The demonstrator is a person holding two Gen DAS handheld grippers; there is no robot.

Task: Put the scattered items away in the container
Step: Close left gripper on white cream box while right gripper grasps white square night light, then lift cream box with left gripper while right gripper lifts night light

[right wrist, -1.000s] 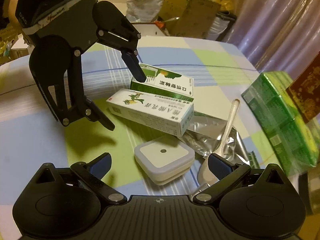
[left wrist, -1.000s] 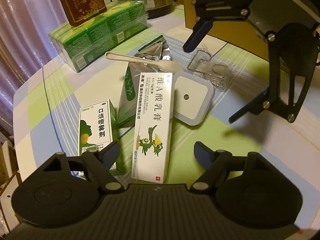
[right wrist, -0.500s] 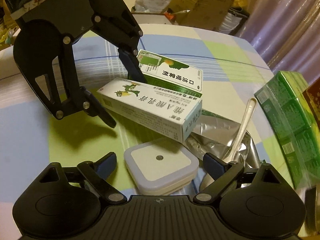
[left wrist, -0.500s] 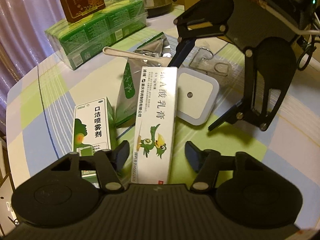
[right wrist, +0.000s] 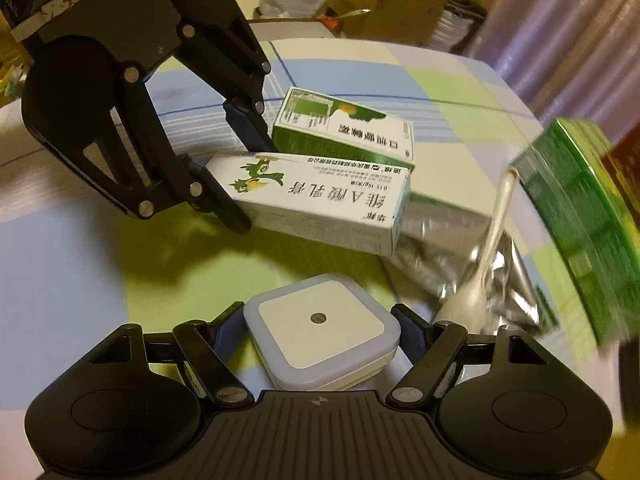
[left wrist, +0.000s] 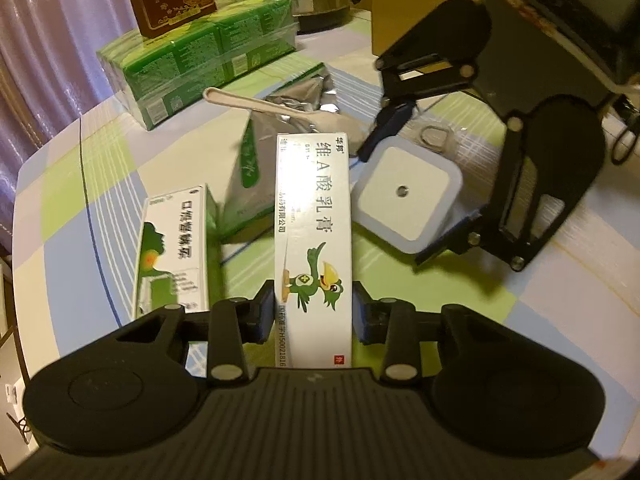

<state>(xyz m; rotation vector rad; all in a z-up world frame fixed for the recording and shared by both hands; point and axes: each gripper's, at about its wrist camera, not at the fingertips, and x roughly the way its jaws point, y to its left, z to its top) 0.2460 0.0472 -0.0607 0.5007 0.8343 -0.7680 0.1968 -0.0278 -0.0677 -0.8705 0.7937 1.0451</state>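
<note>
1. Throat-spray carton (left wrist: 176,248): green and white, flat on the checked tablecloth (left wrist: 80,184), far left, untouched.

2. Foil pouch (left wrist: 256,184): crumpled, lying behind the cartons, with a pale spoon (left wrist: 256,102) resting across it.

3. Ointment carton (left wrist: 314,232): long, white, with a green bird print. Our left gripper (left wrist: 314,312) has its two pads pressed against the carton's near end, one on each long side. We judge it clamped; the far end sits against the pouch.

4. Night-light (right wrist: 322,320): square, white, with a central sensor dot. Our right gripper (right wrist: 320,334) has closed its fingers onto opposite corners of it.

5. Container: we cannot say which it is; a cardboard box (left wrist: 416,4) stands at the table's far edge.

Hazards, as we judge them: the end-grip on the ointment carton may let it pivot or sag once lifted, dragging pouch and spoon. The night-light's rounded corners could twist out of the pads. Both tools work close together and could collide.
</note>
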